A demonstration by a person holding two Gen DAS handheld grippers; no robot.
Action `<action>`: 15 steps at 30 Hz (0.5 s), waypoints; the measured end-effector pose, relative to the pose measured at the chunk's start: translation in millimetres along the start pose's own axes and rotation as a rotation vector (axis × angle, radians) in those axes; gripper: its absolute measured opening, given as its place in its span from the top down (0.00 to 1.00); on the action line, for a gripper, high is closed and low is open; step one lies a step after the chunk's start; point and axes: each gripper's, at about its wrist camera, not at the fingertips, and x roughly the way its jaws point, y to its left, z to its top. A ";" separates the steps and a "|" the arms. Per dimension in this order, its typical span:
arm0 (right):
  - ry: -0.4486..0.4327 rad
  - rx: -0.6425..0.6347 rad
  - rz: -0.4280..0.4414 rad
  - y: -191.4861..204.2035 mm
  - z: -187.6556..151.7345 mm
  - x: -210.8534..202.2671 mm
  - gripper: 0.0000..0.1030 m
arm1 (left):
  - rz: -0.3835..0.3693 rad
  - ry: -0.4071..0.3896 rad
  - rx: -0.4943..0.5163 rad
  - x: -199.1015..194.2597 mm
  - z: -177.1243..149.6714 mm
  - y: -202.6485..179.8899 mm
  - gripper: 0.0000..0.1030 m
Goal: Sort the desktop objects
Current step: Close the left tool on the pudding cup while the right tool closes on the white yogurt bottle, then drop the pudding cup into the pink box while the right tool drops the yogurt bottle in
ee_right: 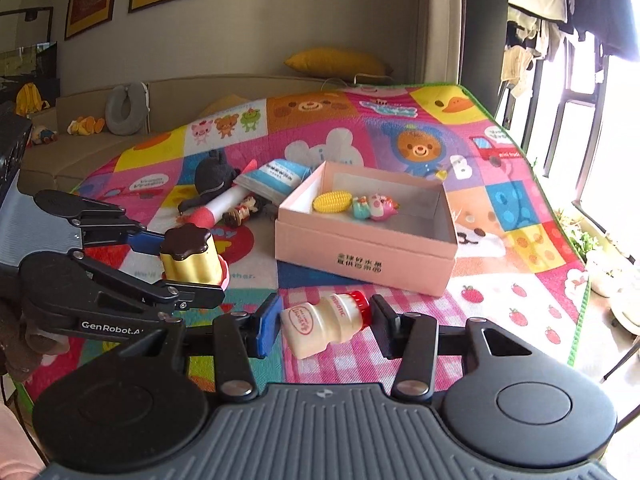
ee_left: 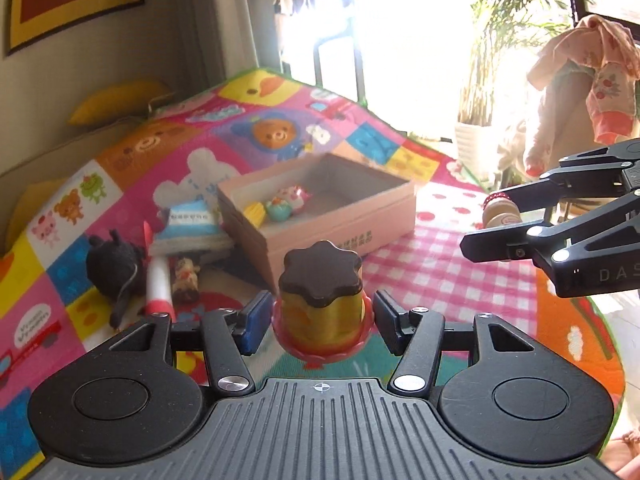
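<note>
Carrying stage: the left gripper [ee_left: 318, 322] clasped a toy pudding [ee_left: 320, 300], the right gripper [ee_right: 326, 326] a yogurt bottle [ee_right: 324, 322]; next, release both over the far pink box [ee_right: 366, 256].

Pink box [ee_right: 366, 258] open above — toy clutter [ee_right: 236, 196] crowds its left side.

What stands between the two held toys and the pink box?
Nothing visible. The pudding toy in the left gripper and the yogurt bottle in the right gripper face the open pink box across bare mat.
</note>
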 end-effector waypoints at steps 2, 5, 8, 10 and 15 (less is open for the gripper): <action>-0.055 -0.003 -0.005 -6.1 14.8 -11.9 0.55 | 0.007 -0.060 0.048 -4.3 22.8 -2.8 0.41; -0.135 0.018 -0.029 -23.7 46.6 -16.6 0.55 | 0.031 -0.141 0.107 5.0 54.9 -5.0 0.41; -0.192 0.061 -0.027 -51.6 82.4 -1.8 0.55 | 0.039 -0.183 0.107 34.4 85.8 -3.0 0.41; -0.223 0.108 -0.031 -71.9 103.9 16.9 0.55 | 0.022 -0.206 0.098 62.5 100.8 1.5 0.40; -0.170 0.229 -0.038 -118.0 130.5 83.8 0.37 | 0.028 -0.142 -0.016 114.8 107.4 36.0 0.19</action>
